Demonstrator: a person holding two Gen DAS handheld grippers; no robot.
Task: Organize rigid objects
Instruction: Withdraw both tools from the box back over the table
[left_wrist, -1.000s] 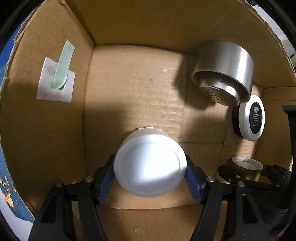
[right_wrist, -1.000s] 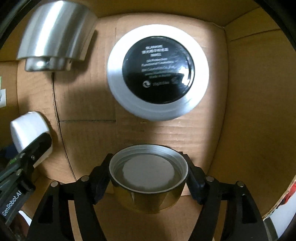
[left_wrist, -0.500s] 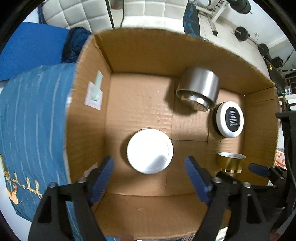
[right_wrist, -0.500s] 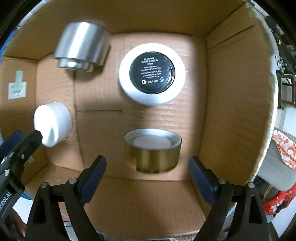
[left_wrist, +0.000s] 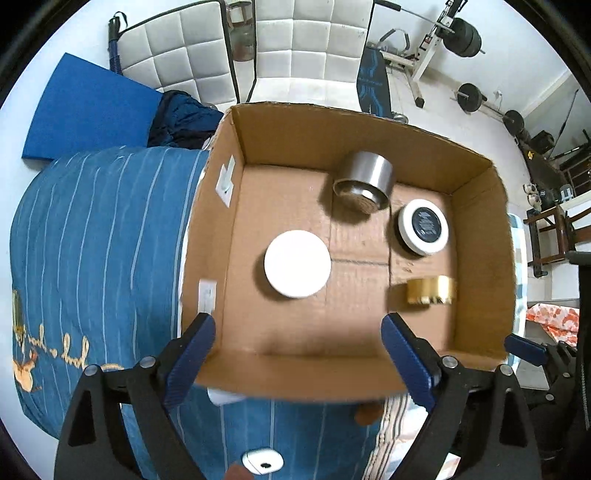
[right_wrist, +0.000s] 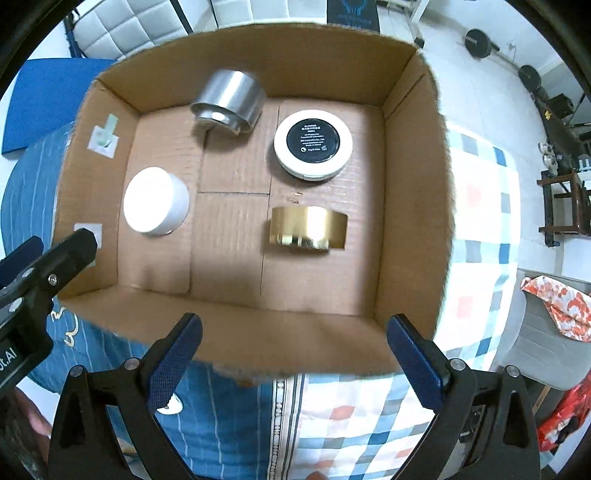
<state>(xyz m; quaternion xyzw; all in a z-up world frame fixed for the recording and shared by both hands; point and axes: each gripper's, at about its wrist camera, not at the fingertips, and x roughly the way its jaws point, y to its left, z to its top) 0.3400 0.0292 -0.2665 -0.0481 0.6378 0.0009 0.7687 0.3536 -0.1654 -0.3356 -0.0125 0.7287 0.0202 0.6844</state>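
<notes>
An open cardboard box (left_wrist: 480, 236) (right_wrist: 413, 206) holds several round items. A white jar (left_wrist: 297, 268) (right_wrist: 155, 201) stands at its left. A gold tin (left_wrist: 430, 291) (right_wrist: 308, 229) sits at the right front. A silver metal cup (left_wrist: 365, 181) (right_wrist: 229, 100) lies at the back. A white compact with a black label (left_wrist: 424, 226) (right_wrist: 313, 144) lies beside it. My left gripper (left_wrist: 297, 358) is open and empty above the box's near wall. My right gripper (right_wrist: 293, 356) is open and empty above the same wall.
The box rests on a bed with a blue striped cover (left_wrist: 96, 236) and a checked quilt (right_wrist: 480, 206). A small white object (left_wrist: 263, 461) lies on the cover near the front. White chairs (left_wrist: 192, 59) and weights (left_wrist: 469, 96) stand behind.
Both grippers let go, the left of the white jar and the right of the gold tin. Both have opened and pulled back up out of the box.
</notes>
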